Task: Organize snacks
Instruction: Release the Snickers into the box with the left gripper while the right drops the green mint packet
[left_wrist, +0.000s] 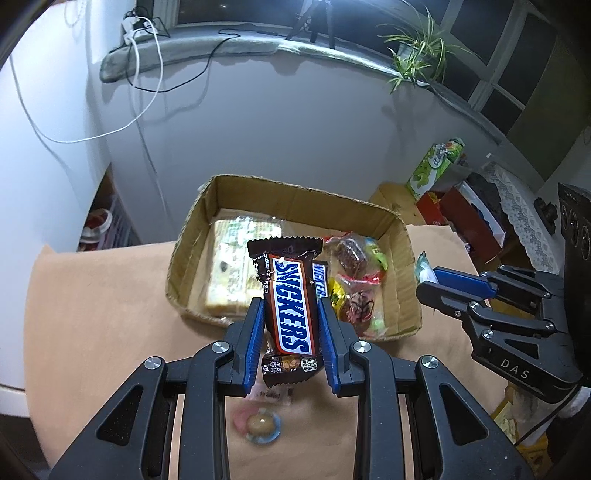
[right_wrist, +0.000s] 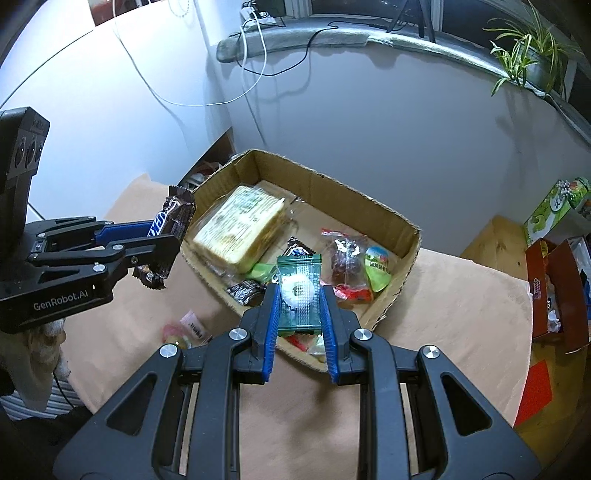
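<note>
A: We hold a brown glossy Snickers bar in its crinkled foil wrapper (left_wrist: 291, 306) with the left gripper (left_wrist: 291, 306). The two blue ribbed pads are pressed on its long sides, so the jaws are closed on the bar. It stands almost upright, in the air above the near wall of the open brown cardboard box (left_wrist: 177, 258).

B: And in the right gripper (right_wrist: 300, 295) we have a small flat sachet of green transparent plastic with a white ring-shaped candy inside (right_wrist: 298, 291). The jaws are closed on it too, and the sachet is above the near edge of the same box (right_wrist: 402, 266).

A: What do we see inside the box?

B: At the far left lies a thick rectangular block of pale yellow crackers in clear film (right_wrist: 242, 229). To the right there are several small wrapped sweets, dark red ones in shiny clear plastic (right_wrist: 345, 254) and one with a green and white label (right_wrist: 378, 269).

A: The box stands on a table with a smooth beige cloth (left_wrist: 92, 314). On the cloth, near us and outside the box, there is a round brownish candy in clear wrapping (left_wrist: 258, 424), blurred in the left wrist view.

B: We see also a pink and white small packet (right_wrist: 194, 326) beside it.
</note>
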